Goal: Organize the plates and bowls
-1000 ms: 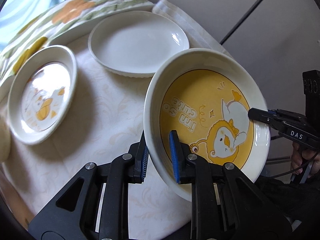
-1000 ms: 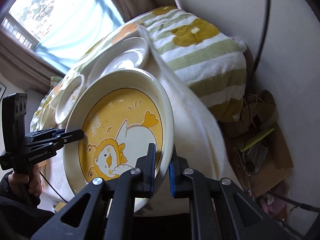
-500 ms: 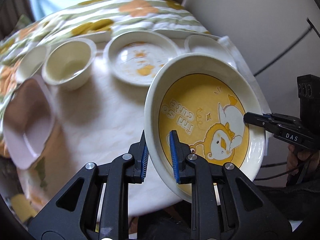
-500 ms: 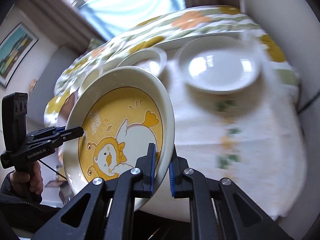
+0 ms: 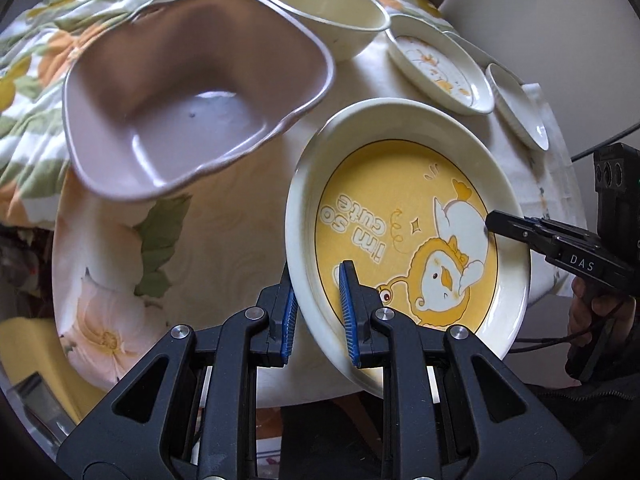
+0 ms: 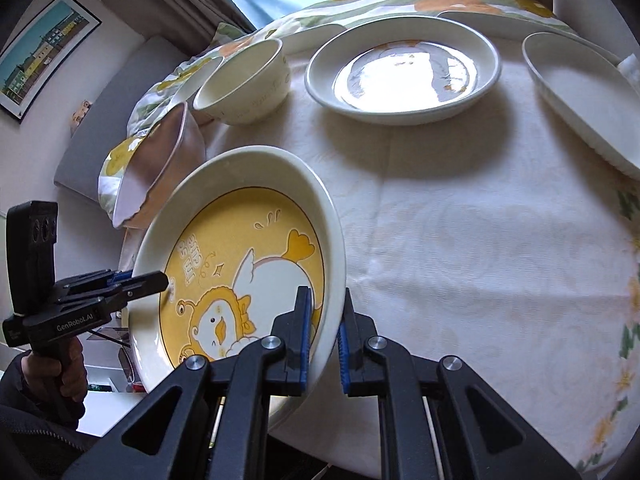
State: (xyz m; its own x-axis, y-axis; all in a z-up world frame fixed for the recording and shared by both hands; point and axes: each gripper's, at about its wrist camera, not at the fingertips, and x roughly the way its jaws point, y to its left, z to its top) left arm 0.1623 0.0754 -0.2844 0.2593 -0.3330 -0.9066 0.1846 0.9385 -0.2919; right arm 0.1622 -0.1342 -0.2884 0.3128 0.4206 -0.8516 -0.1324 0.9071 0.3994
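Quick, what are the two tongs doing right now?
Left tongs: shut on the yellow duck plate's rim.
Right tongs: shut on the same plate's opposite rim.

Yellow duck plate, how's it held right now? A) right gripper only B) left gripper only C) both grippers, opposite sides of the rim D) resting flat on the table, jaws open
C: the left gripper and the right gripper each clamp the rim of the yellow duck plate on opposite sides, holding it tilted above the tablecloth.
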